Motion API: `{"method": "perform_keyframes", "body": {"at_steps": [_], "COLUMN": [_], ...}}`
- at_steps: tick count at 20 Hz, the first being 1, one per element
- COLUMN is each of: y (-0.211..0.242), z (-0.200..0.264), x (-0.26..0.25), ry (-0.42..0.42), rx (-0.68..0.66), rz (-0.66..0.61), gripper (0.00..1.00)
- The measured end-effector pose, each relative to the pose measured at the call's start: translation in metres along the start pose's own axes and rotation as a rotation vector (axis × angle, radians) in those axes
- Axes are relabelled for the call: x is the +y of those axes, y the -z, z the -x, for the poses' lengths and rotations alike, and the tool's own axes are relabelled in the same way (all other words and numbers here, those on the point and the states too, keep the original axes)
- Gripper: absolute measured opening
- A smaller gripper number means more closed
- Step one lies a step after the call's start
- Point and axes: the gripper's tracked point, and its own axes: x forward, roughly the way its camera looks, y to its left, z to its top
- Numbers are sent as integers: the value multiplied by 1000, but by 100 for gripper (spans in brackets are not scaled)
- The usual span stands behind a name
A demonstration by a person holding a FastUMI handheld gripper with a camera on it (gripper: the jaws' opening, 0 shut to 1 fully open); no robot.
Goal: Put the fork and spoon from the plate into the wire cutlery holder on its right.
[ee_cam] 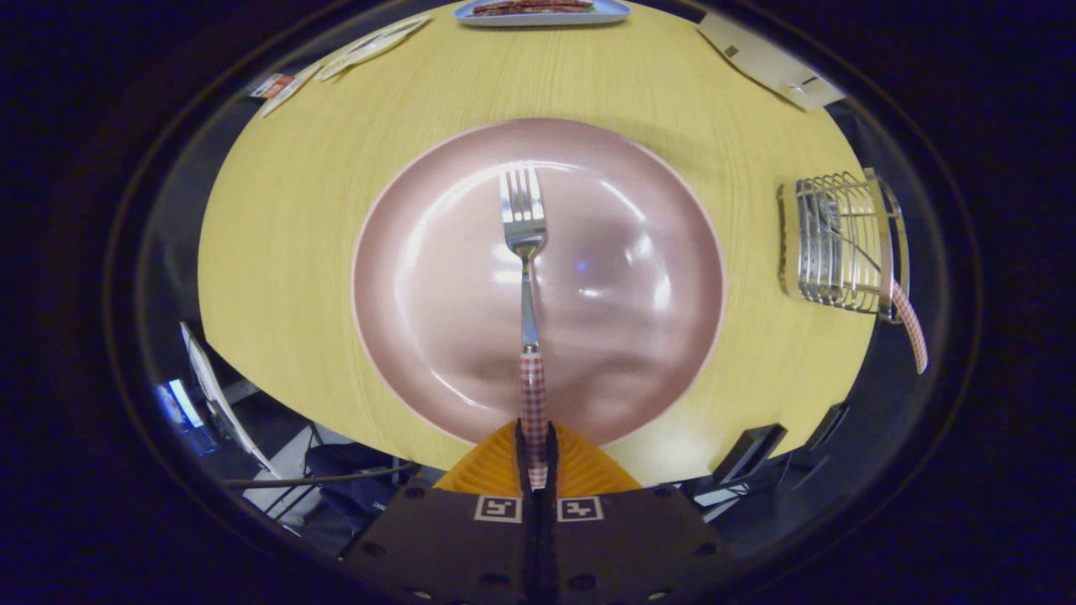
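While fingers [535, 458] clamp it, fork [524, 244] overhangs plate [403, 336].

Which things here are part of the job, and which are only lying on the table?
Part of the job:
fork, its checked handle clamped in the gripper
pink plate
wire cutlery holder, a checked handle already in it

Only lying about:
far dish
white card
wrapped cutlery

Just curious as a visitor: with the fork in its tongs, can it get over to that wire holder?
Probably yes: the tongs grip the fork, and bare table lies before the wire holder.
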Motion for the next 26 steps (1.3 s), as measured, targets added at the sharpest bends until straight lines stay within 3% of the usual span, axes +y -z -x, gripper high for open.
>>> {"method": "perform_keyframes", "body": {"at_steps": [3,8,13,19,26], "y": [7,28,29,47,28], "z": [34,116,180,201,202], "x": [-14,-64,-121,-174,-229], "ry": [-5,67,196,292,442], "rx": [45,148,209,366,491], "rz": [59,163,248,310,380], "gripper": [0,0,1,0,0]}}
